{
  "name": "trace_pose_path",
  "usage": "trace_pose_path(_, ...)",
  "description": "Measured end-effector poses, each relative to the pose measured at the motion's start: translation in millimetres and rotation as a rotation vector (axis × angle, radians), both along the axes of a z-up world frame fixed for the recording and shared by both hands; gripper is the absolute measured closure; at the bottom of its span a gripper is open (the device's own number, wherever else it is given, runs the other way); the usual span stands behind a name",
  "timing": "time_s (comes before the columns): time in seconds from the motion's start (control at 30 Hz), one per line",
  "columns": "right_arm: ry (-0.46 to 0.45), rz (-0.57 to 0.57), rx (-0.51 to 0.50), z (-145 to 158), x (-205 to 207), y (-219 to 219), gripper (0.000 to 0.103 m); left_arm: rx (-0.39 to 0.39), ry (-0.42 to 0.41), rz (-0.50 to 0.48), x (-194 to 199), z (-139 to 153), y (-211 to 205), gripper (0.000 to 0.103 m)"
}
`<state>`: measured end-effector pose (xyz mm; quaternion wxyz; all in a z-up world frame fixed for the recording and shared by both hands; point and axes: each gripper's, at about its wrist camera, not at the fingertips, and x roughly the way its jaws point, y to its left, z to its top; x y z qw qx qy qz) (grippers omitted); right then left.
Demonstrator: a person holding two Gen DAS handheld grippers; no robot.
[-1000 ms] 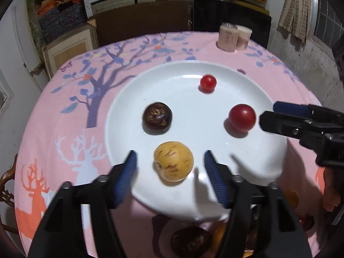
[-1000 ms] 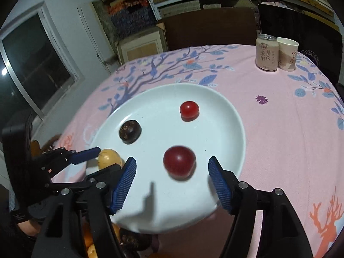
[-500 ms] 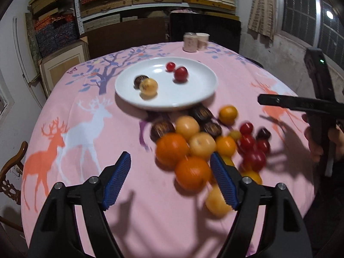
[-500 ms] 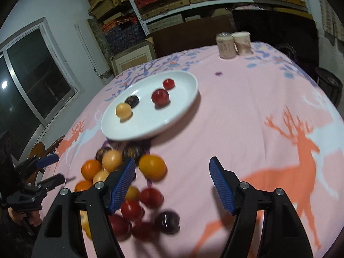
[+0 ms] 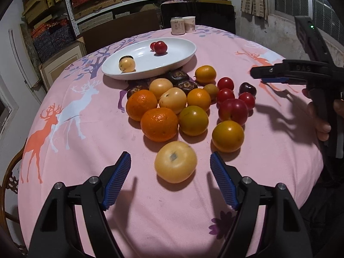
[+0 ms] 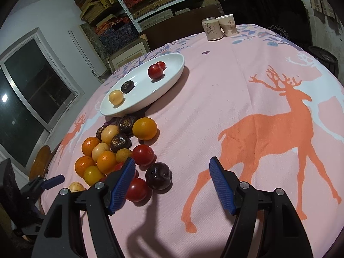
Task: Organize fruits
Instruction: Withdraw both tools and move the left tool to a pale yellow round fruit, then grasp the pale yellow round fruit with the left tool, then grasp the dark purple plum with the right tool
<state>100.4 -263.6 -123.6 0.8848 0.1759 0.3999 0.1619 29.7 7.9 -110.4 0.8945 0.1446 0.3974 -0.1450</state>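
Note:
A white plate [image 5: 180, 59] [image 6: 172, 81] sits far on the pink tablecloth and holds a yellow fruit [image 5: 127, 65], a dark fruit [image 6: 127, 86], a red plum [image 5: 160, 47] and a small red tomato [image 6: 161, 65]. A pile of loose fruits lies in front of it: oranges [image 5: 159, 124], yellow fruits [image 5: 175, 164], red ones [image 5: 233, 111], dark ones [image 6: 158, 175]. My left gripper [image 5: 170, 178] is open and empty, with the nearest yellow fruit between its tips. My right gripper [image 6: 172, 182] is open and empty, to the right of the pile.
A can [image 6: 211, 29] and a paper cup [image 6: 229, 24] stand at the table's far edge. Shelves with boxes fill the back wall. A wooden chair [image 5: 8, 172] is at the left. The right half of the tablecloth [image 6: 268, 118] carries nothing.
Both grippers have pulled back from over the plate toward the near table edge. The loose fruit pile has come into view. Both stayed open.

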Motion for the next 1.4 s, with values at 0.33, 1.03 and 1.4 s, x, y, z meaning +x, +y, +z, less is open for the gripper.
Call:
trace_pose_path(0.33, -0.049, 0.036, -0.08, 6, -6, 15, 0.031, -0.051, 0.034, 0.021, 3, -9, 7, 0.061)
trace_pose_path(1.03, -0.02, 0.135, -0.398, -3, -15, 52, 0.052, -0.065, 0.039, 0.011, 4, -10, 10, 0.061)
trace_pose_path(1.4, -0.009, 0.14, -0.422, -4, 2, 64, 0.063, -0.073, 0.038, 0.015, 4, -10, 10, 0.061)
